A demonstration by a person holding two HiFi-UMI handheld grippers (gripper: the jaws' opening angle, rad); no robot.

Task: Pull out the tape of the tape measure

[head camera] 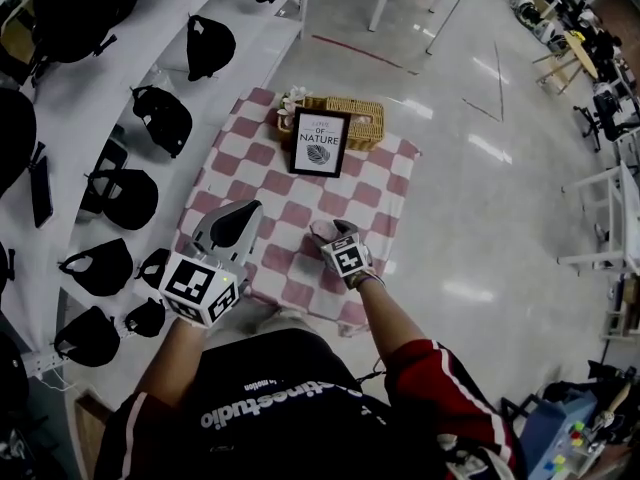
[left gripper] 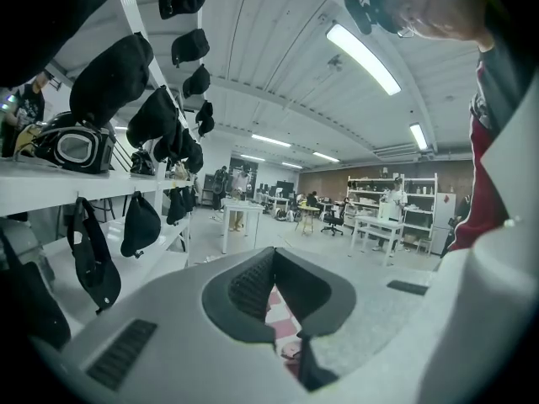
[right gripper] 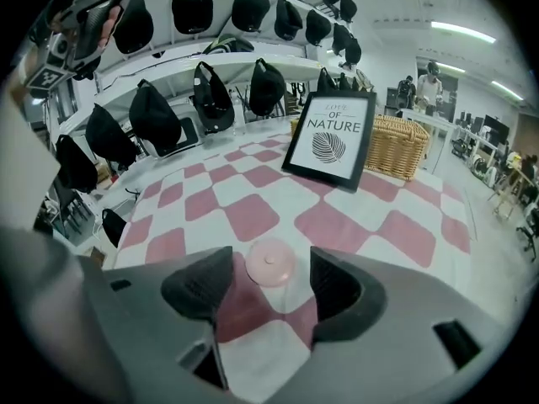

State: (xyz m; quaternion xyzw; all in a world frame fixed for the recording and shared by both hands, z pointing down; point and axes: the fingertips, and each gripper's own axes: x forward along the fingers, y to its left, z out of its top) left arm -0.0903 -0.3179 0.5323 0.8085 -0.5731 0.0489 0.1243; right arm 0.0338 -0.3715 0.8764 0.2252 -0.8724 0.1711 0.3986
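Jaws of the right tool (right gripper: 269,257) stand wide around a round pink tape measure (right gripper: 269,265) on the checked bench (right gripper: 253,209); left tool (left gripper: 274,255) closed, empty.

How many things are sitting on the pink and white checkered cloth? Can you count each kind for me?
Tape measure, pink and round: 1
Picture frame: 1
Basket: 1
Small pale thing next to the basket, too blurry to name: 1
Total on the cloth: 4
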